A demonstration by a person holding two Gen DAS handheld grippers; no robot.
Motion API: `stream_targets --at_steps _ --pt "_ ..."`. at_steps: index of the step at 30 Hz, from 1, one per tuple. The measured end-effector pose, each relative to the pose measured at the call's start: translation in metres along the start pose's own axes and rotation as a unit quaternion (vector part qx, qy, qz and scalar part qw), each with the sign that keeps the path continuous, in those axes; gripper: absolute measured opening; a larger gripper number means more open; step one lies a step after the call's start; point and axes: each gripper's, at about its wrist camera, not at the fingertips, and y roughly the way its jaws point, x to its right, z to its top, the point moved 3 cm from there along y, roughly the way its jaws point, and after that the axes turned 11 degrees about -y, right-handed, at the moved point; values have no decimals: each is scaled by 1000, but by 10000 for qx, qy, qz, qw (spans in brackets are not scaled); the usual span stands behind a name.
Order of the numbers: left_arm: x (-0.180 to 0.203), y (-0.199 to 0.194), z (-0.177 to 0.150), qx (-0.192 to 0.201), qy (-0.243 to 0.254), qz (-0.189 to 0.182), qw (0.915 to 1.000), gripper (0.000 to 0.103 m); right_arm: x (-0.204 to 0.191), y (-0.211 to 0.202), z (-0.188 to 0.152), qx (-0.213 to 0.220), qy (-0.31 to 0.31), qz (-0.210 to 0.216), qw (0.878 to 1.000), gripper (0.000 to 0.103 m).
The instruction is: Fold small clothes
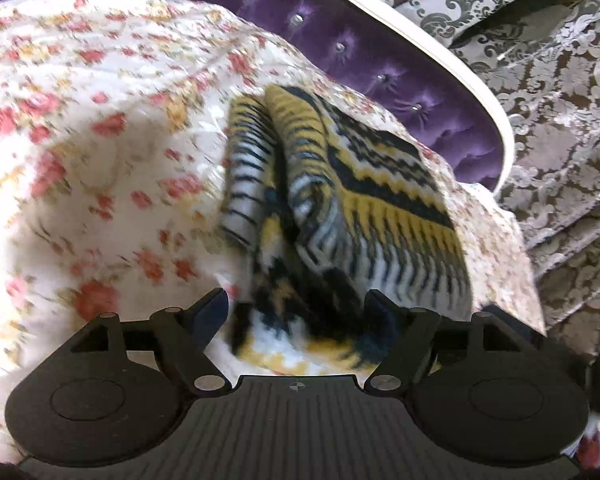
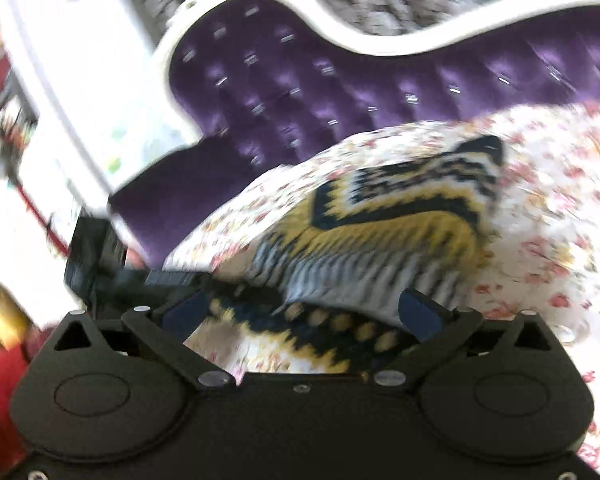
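A knitted garment [image 1: 364, 204] with yellow, black and white zigzag bands lies folded into a thick bundle on the floral bedspread [image 1: 100, 140]. My left gripper [image 1: 296, 304] is open at the bundle's near edge, its fingers apart on either side of the cloth without pressing it. In the right wrist view the same garment [image 2: 388, 232] stretches away from my right gripper [image 2: 304, 310], which stands wide open. The garment's near hem lies loose between its blue pads [image 2: 418, 312]. Both views are blurred.
A purple tufted headboard [image 1: 380, 60] with a white curved frame [image 2: 380, 46] rises behind the bed. Patterned grey curtains [image 1: 548, 92] hang beyond it. A black object [image 2: 92, 252] sits at the bed's left edge beside a white cabinet [image 2: 80, 100].
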Motion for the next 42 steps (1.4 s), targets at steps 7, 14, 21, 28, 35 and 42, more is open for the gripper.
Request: stream_targets --at_steps 7,14,21,28,35,42 --pt "7 11 -3 -171 -173 -270 9993 76 81 25 22 -10 1242 -96 9922 103" --pt "7 23 -2 -392 -496 -726 9954 76 119 71 21 -176 1708 361 9845 103" --pt "10 34 -8 -718 -649 -1035 9899 38 113 83 23 -498 1431 236 9882 55" --pt "32 10 -41 -901 -522 -1326 9857 37 95 38 15 -715 1602 217 9842 53" --pt "45 -23 -115 -1220 -477 -1482 9802 37 49 -29 -15 -1122 1416 180 9834 55" --pt "47 -63 -193 -1474 -644 -1574 9744 41 14 -79 -60 -1373 1374 383 9802 56"
